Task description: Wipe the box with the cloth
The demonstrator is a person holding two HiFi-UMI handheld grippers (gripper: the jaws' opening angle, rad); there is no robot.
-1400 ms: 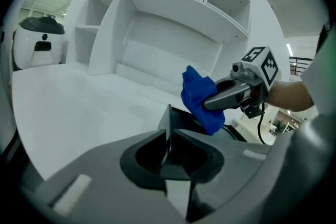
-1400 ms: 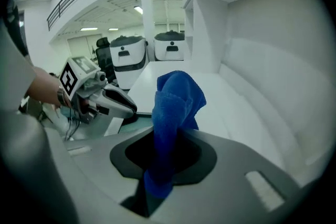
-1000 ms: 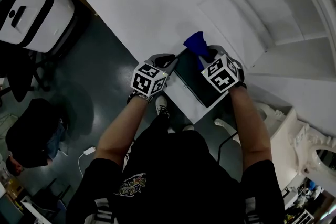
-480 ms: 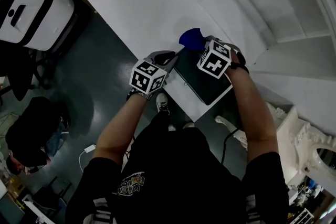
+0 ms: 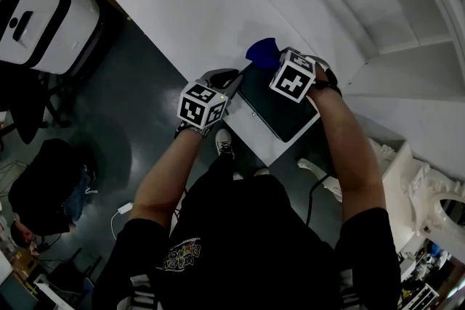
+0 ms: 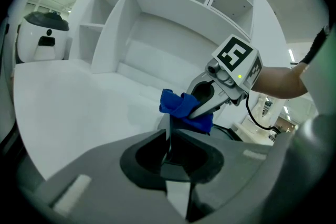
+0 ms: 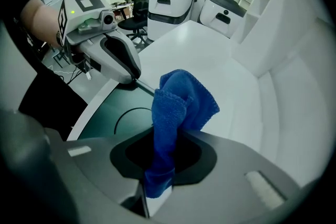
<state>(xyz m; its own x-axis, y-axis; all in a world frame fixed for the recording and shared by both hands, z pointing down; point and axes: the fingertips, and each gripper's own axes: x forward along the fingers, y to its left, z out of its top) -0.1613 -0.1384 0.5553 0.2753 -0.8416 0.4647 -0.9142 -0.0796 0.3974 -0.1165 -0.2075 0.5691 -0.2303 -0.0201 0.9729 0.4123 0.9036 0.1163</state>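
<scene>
My right tongs [image 5: 276,62] are clamping the blue cloth [image 5: 261,52] at the far corner of the box [image 5: 282,114]; my left tongs [image 5: 238,76] are pinching the box's left edge on the white tabletop [image 5: 189,3].

The right claw [image 5: 275,63] is hiding most of the cloth [image 5: 261,52] and blocking the far corner of the box [image 5: 280,115] from overhead.

- A black short-sleeved T-shirt [image 5: 247,229] with a small print is worn.
- Black-and-white marker cubes [image 5: 203,104] are carried on the grey left gripper [image 5: 234,78] and right gripper [image 5: 276,58].
</scene>
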